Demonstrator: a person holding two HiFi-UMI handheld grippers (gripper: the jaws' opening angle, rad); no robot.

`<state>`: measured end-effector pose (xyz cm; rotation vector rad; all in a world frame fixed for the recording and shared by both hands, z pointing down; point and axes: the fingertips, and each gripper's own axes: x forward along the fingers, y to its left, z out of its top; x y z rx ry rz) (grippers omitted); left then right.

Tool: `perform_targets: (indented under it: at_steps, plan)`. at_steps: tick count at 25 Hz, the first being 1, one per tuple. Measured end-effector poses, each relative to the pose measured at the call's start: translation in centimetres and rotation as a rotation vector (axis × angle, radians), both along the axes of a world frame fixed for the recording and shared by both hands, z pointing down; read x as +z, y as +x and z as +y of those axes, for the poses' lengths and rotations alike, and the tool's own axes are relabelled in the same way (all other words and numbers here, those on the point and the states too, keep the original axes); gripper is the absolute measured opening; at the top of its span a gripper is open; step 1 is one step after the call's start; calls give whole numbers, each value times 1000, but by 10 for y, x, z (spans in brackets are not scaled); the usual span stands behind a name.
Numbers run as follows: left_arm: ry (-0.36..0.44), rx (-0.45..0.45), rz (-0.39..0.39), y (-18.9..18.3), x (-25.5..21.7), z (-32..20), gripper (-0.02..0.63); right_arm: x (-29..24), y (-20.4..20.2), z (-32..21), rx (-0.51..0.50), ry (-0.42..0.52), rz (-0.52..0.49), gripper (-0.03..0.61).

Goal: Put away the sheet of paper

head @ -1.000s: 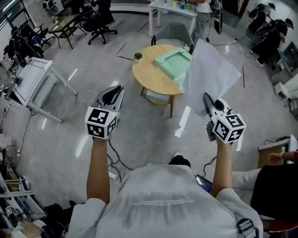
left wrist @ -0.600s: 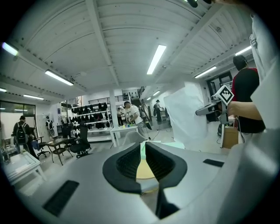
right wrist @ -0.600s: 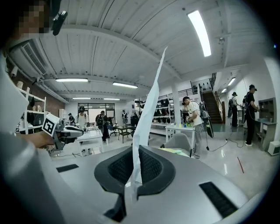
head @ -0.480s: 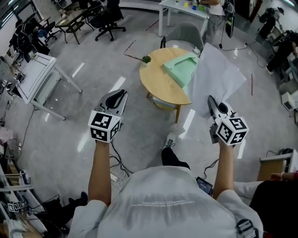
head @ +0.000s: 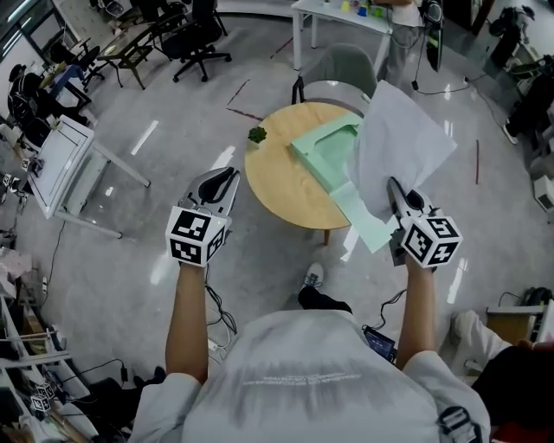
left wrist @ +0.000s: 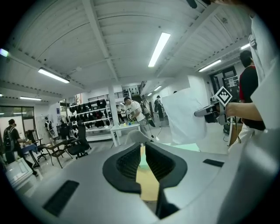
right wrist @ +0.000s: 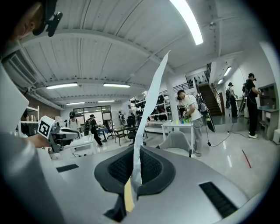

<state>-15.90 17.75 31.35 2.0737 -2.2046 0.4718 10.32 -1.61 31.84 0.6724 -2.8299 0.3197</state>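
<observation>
A white sheet of paper [head: 402, 143] stands upright, its lower edge pinched in my right gripper [head: 391, 183], which is shut on it. In the right gripper view the sheet [right wrist: 151, 100] rises edge-on from between the pads of that gripper [right wrist: 135, 153]. My left gripper [head: 227, 173] hovers to the left of the round wooden table [head: 277, 177]. Its jaws [left wrist: 143, 146] stand a narrow slit apart with nothing between them. A mint-green open folder [head: 329, 147] lies on the table, one flap hanging past the near edge under the paper. The left gripper view shows the sheet [left wrist: 183, 116] at the right.
A small green plant [head: 257, 134] sits at the table's left edge. A grey chair [head: 333, 73] stands behind the table. Farther back is a white desk [head: 346, 17]. A white stand [head: 65, 160] is at the left and black office chairs [head: 195, 35] at the back left.
The round table and green folder have come closer and more central in the head view. The folder's hanging flap now shows below the paper. Both grippers keep their pose and grip.
</observation>
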Motion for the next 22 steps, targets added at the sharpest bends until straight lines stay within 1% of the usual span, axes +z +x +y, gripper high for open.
perform_targets:
  at_steps: [6, 9, 13, 17, 22]
  plan:
    - [-34, -1, 32, 2, 9, -71, 51, 16, 14, -78, 63, -116, -77, 29]
    - [-48, 11, 49, 10, 13, -98, 51, 27, 22, -106, 82, -153, -92, 29]
    - [-76, 17, 41, 16, 15, -122, 51, 39, 33, -126, 96, -172, -103, 29]
    - [-85, 31, 47, 24, 21, -141, 51, 55, 43, -138, 118, -211, -114, 29]
    - [-86, 64, 52, 22, 26, -167, 51, 73, 46, -145, 152, -259, -127, 29]
